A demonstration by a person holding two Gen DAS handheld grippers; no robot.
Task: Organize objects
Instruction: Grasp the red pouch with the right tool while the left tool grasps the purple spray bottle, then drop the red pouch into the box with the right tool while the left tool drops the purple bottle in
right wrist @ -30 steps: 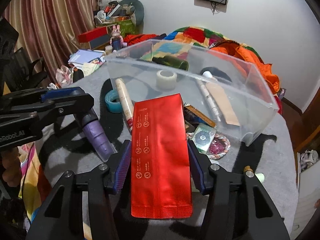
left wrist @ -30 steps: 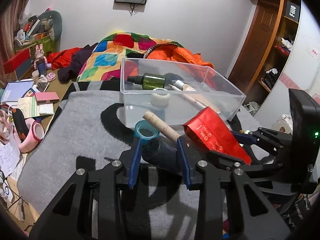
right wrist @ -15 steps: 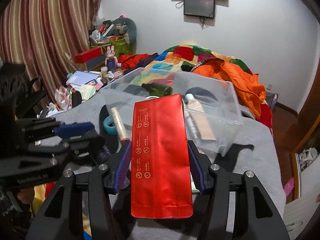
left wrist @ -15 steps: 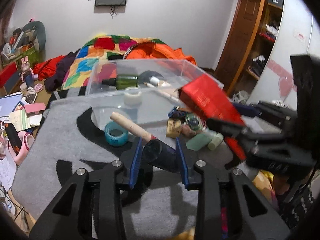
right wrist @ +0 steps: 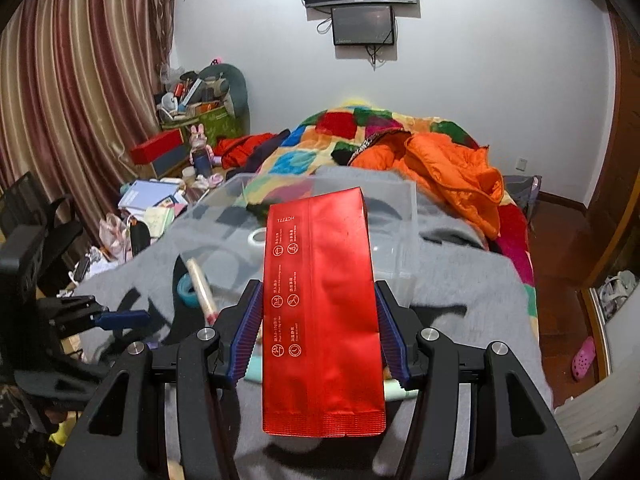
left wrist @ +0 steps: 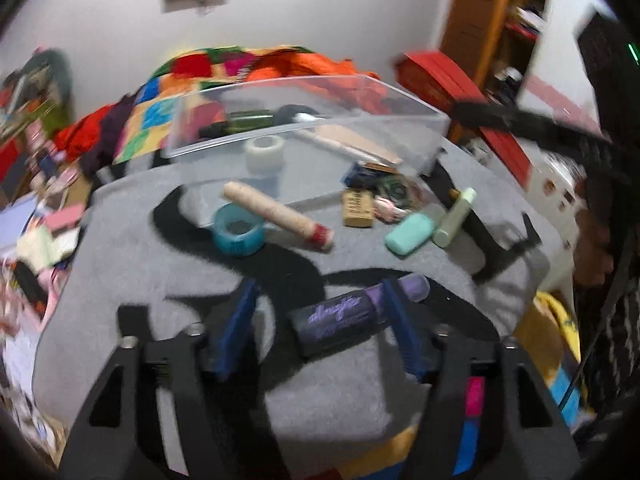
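Note:
My left gripper (left wrist: 320, 320) hangs low over the grey blanket (left wrist: 120, 260), and its jaws are opening. A dark purple bottle (left wrist: 340, 320) lies on the blanket between the fingers, leaning on the right one; the left finger stands clear of it. My right gripper (right wrist: 316, 320) is shut on a flat red foil pouch (right wrist: 320, 300) held in the air in front of the clear plastic bin (right wrist: 408, 232). In the left wrist view that pouch (left wrist: 440, 76) shows at the bin's (left wrist: 400, 120) far right corner. The bin holds a green bottle (left wrist: 240, 120) and a white tape roll (left wrist: 264, 152).
A blue tape roll (left wrist: 238, 234), a beige tube (left wrist: 280, 216), a small tan box (left wrist: 356, 208), a teal bottle (left wrist: 410, 232) and a pale green tube (left wrist: 456, 216) lie on the blanket before the bin. An orange jacket (right wrist: 448, 168) lies behind it, and a cluttered desk (right wrist: 152, 200) stands at the left.
The left jaws have spread apart and let go of the purple bottle, which now lies on the blanket. The right gripper has risen with the red pouch.

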